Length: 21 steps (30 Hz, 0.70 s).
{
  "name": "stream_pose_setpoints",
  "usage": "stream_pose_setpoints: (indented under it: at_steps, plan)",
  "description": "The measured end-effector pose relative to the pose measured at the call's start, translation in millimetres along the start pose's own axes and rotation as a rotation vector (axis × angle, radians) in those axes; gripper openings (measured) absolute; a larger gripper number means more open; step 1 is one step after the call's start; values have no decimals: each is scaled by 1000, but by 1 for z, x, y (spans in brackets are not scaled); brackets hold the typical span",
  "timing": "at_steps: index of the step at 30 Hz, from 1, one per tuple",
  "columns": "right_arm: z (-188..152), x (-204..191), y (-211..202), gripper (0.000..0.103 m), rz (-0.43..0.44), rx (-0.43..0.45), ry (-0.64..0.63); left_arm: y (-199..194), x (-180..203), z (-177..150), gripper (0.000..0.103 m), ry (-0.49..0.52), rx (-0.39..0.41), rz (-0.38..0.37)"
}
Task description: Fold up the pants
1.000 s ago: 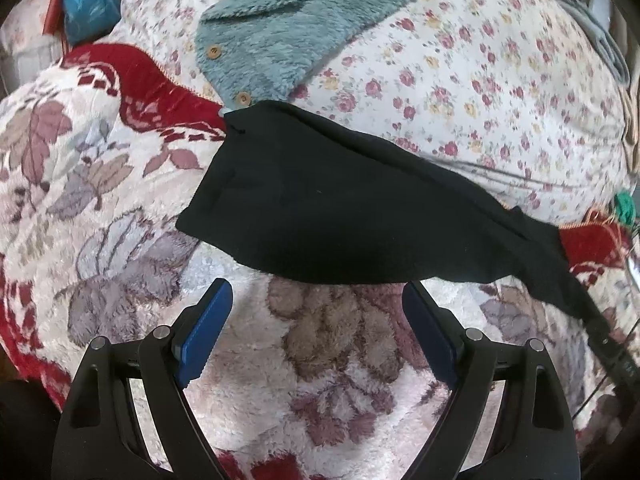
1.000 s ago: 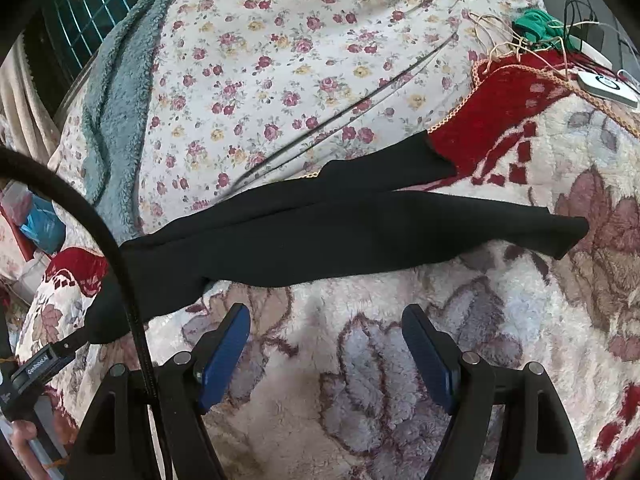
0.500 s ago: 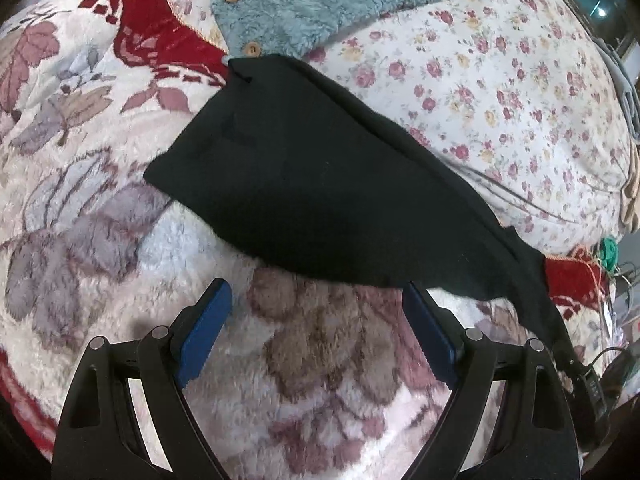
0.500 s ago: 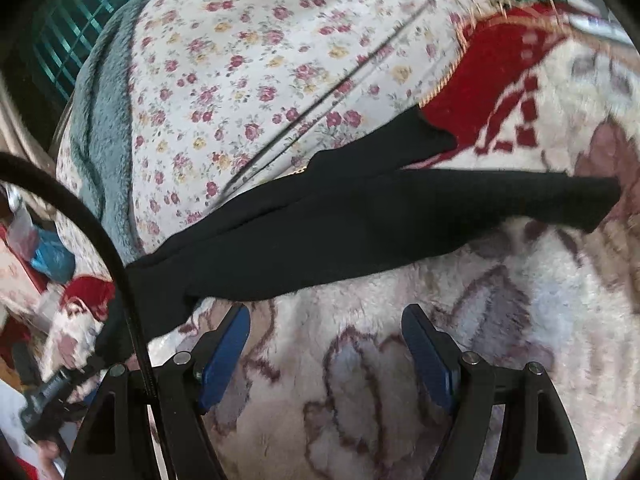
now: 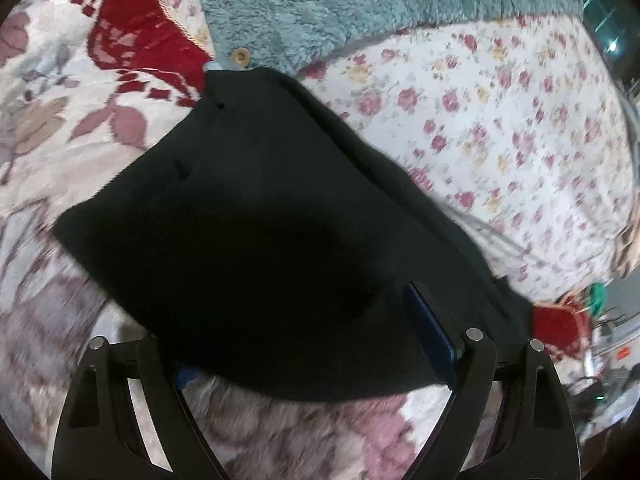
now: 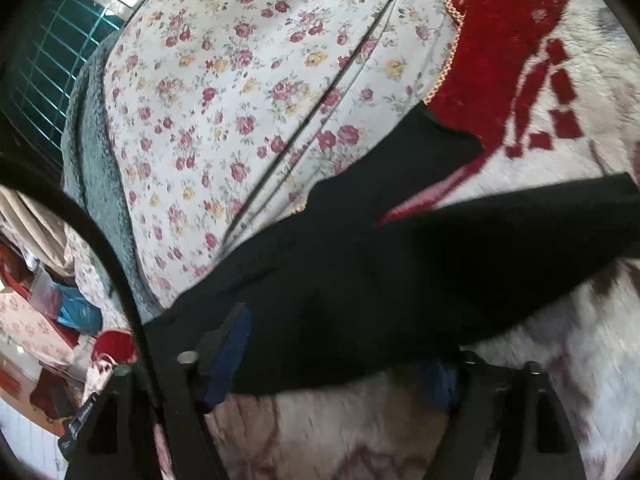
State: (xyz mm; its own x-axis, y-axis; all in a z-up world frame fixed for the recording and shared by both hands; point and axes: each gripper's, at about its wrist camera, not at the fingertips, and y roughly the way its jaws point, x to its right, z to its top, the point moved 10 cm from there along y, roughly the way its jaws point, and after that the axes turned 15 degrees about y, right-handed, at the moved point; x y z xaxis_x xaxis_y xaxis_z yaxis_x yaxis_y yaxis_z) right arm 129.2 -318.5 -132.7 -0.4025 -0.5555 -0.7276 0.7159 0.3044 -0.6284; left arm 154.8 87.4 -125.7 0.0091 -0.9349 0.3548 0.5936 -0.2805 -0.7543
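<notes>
Black pants [image 5: 256, 216] lie flat on a plush flower-patterned blanket [image 5: 48, 128], waist end in the left wrist view, legs [image 6: 400, 264] in the right wrist view. My left gripper [image 5: 308, 344] is open, its jaws straddling the near edge of the waist part; the left finger is hidden under the cloth, the right blue pad [image 5: 432, 332] lies over it. My right gripper [image 6: 336, 356] is open over the near edge of the legs, its left pad [image 6: 228, 356] on top, its right finger partly under the cloth.
A teal fleece garment with wooden buttons [image 5: 320, 8] lies beyond the waist. A rose-print sheet [image 6: 248, 92] covers the bed behind the pants. Cables and green items [image 5: 596, 300] sit at the far right. Clutter [image 6: 52, 312] stands off the bed's left.
Both grippers moved forward and down onto the near edge of the pants; before they hovered over the blanket short of the cloth. The jaws stay wide apart.
</notes>
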Motion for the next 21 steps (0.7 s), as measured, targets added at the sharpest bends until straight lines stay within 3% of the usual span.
stream_pose_setpoints:
  at_steps: [1,2,4,8,13,16,21]
  plan:
    - [0,3,3,26,-5,-9,12,2,-1,2,50,1,-7,-4]
    - [0,6,5,14,-15,-14,22,4,-4,2,30,8,-28,7]
    - [-1,4,1,7,2,-7,18,7,-4,1,23,30,-57,19]
    - [-7,-11,-15,5,6,13,-67,-8,4,2,15,103,-52,41]
    - [-21,-23,-38,5,45,-10,-92,-43,5,15,12,150,-8,49]
    - [-32,-32,-53,5,88,-42,-83,-68,-7,17,12,161,-7,43]
    - [-79,-37,-68,5,101,-142,-130,-100,-50,-6,12,188,-33,119]
